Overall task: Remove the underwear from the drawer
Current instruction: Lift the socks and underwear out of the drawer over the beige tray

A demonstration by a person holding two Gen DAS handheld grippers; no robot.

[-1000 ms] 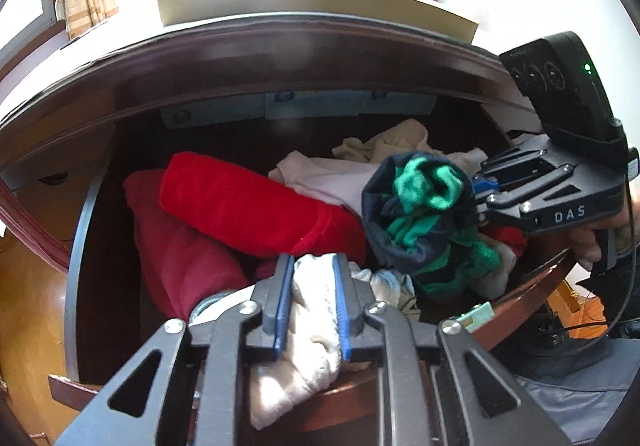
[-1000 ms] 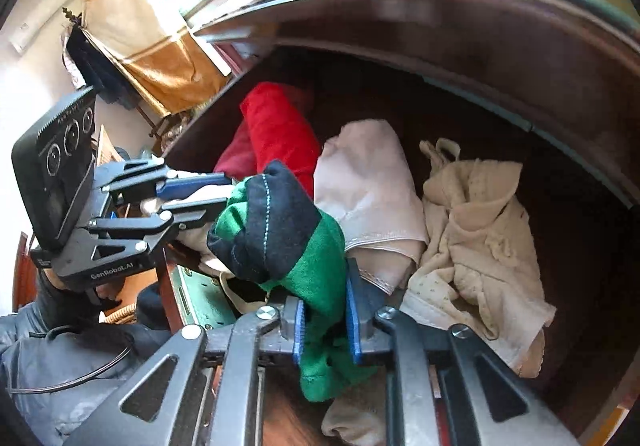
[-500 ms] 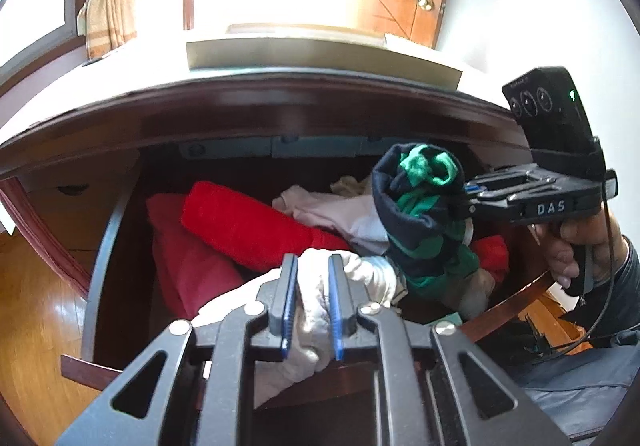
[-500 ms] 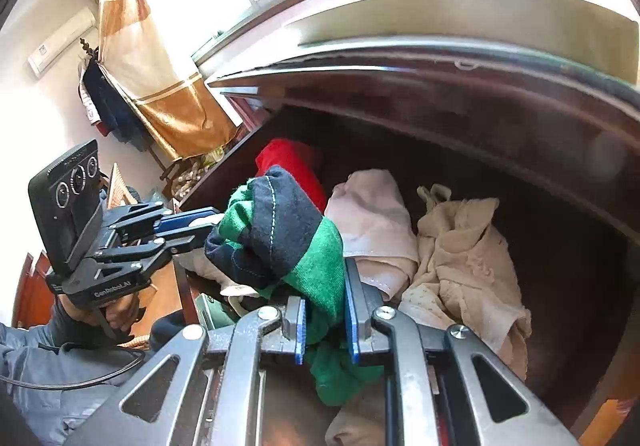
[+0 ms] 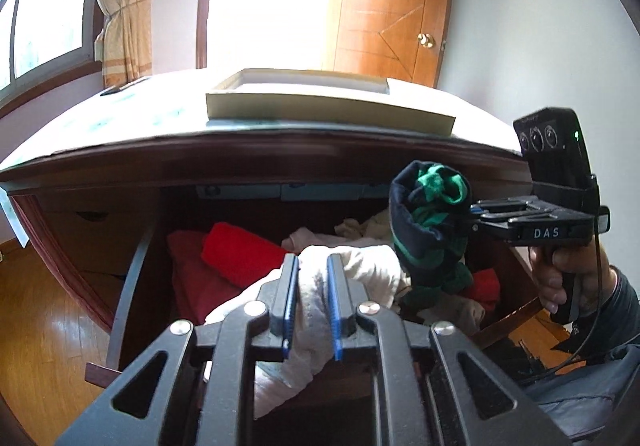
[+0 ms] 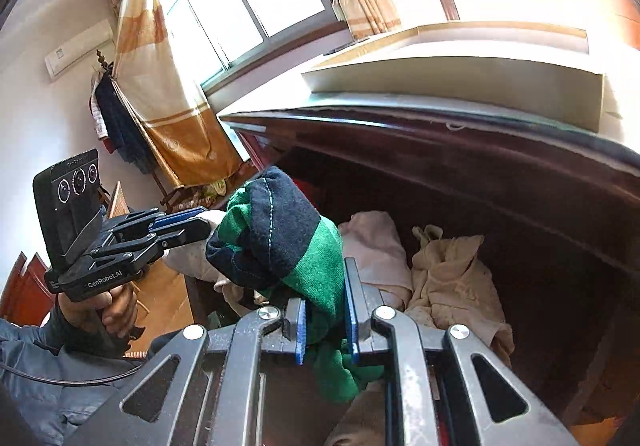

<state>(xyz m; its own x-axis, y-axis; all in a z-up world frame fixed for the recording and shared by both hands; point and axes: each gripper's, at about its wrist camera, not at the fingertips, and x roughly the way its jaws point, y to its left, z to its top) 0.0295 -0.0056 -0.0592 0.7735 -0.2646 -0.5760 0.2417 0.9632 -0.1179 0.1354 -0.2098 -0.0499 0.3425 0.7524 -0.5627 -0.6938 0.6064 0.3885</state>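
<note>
The left gripper (image 5: 312,310) is clamped tight on a white cloth (image 5: 360,270), at 6 o'clock in the left wrist view. The cloth hangs down past the dark front edge of the drawer (image 5: 132,270), and its lower end is hidden behind the gripper's black frame. The right gripper (image 6: 325,322) is squeezed on a green and navy underwear (image 6: 280,234), held up in the air above the drawer. In the left wrist view that same underwear (image 5: 430,222) sits at 3 o'clock, with a hand (image 5: 560,278) on the grip behind it. There is open air between the two held cloths and the dark desk edge above. Deeper in the drawer lie a red cloth (image 5: 236,250) at 9 o'clock, a pale pink cloth (image 6: 376,242) and a cream cloth (image 6: 452,274) at 3 o'clock in the right wrist view. The back of the drawer is dark and hard to see. On top of the desk, at 12 o'clock, sits a flat pale box (image 5: 320,106). Far behind are a wooden door (image 5: 392,18) and a curtain (image 5: 124,2), with very bright light washing out the space between them.
</note>
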